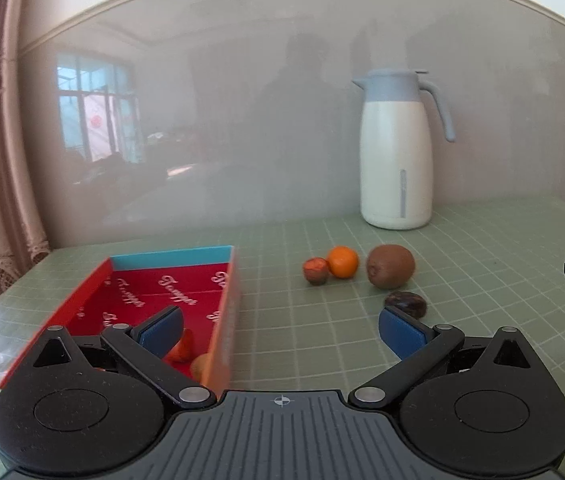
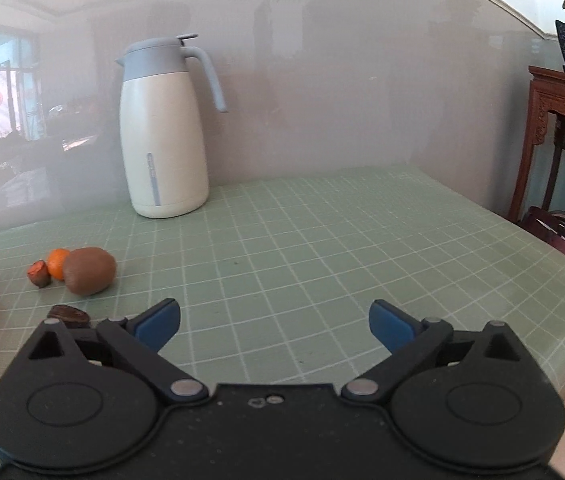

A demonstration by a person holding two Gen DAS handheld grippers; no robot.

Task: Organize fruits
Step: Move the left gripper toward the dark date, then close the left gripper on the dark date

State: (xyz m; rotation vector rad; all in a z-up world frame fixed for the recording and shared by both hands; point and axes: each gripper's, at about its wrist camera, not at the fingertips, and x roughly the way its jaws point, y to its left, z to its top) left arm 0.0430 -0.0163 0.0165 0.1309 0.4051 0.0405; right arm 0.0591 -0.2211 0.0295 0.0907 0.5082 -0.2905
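A red box (image 1: 130, 300) with a blue far wall lies on the green gridded table at the left; two fruits, a red one (image 1: 181, 349) and an orange-brown one (image 1: 201, 365), lie in its near corner. On the table sit a small red-brown fruit (image 1: 315, 271), a tangerine (image 1: 343, 261), a kiwi (image 1: 390, 266) and a dark date (image 1: 405, 304). My left gripper (image 1: 280, 326) is open and empty, its left finger over the box. My right gripper (image 2: 274, 322) is open and empty, right of the kiwi (image 2: 89, 270) and the date (image 2: 68, 315).
A white thermos jug (image 1: 396, 152) with a grey-blue lid stands at the back by the glossy wall; it also shows in the right wrist view (image 2: 162, 132). A carved wooden stand (image 2: 562, 140) with a potted plant stands past the table's right edge.
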